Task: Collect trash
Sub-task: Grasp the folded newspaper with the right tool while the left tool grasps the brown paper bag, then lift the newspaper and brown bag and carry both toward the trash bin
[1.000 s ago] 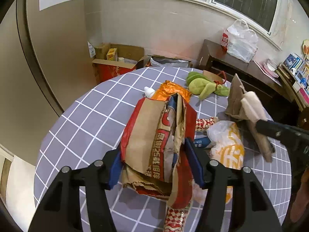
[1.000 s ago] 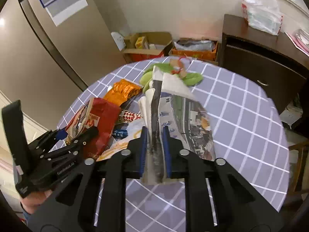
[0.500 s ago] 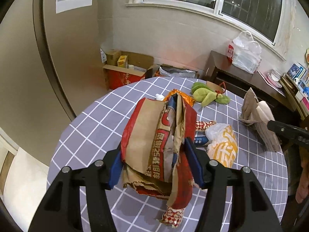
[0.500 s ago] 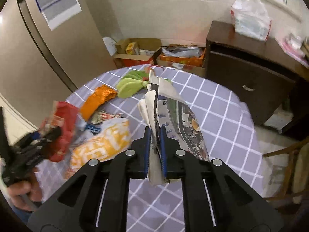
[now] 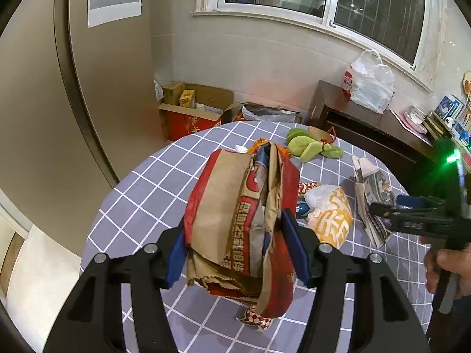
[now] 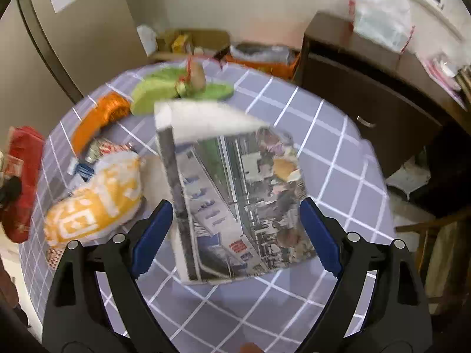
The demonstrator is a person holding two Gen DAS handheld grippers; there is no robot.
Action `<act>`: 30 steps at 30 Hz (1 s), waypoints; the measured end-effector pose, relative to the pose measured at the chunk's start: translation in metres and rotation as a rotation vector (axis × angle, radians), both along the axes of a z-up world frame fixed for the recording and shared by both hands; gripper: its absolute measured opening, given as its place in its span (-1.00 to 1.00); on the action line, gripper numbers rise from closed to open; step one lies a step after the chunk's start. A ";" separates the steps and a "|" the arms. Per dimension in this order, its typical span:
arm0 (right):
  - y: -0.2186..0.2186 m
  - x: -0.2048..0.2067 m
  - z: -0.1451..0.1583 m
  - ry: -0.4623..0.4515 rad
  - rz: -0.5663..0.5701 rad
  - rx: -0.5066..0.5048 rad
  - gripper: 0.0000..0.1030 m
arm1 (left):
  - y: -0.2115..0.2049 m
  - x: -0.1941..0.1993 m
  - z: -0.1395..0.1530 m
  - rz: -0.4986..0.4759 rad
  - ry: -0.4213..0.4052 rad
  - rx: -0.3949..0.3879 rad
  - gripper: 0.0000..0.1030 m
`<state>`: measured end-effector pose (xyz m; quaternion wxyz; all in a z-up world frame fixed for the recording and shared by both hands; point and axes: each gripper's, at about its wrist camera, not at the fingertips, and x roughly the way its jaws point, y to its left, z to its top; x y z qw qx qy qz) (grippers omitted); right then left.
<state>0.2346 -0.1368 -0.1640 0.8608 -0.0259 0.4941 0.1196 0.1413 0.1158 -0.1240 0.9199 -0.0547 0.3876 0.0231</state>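
Gripping the paper bag [image 5: 235, 223], left gripper [image 5: 235, 253] tilts down; right gripper [image 6: 235, 232] jaws just opened around the newspaper [image 6: 235, 206].

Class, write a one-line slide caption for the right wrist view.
Right gripper, fingers just opened, over a folded newspaper on the checked table, beside a yellow bag.

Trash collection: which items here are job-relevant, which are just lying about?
Job:
- paper bag, clamped in left gripper
- folded newspaper, just released, between the right gripper's wide-open jaws
- yellow wrapper
- orange wrapper

Lying about:
- green plush toy
- cardboard boxes
- white plastic bag
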 end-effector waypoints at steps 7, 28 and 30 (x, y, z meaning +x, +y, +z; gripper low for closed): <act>0.014 0.006 -0.015 -0.052 0.077 -0.096 0.87 | 0.002 0.000 -0.001 -0.009 0.001 -0.002 0.13; 0.020 0.028 0.013 -0.102 0.042 -0.052 0.78 | -0.007 -0.006 0.010 -0.035 -0.021 0.006 0.14; 0.029 0.035 0.014 -0.107 0.024 -0.071 0.78 | -0.007 -0.004 0.011 -0.035 -0.021 0.008 0.14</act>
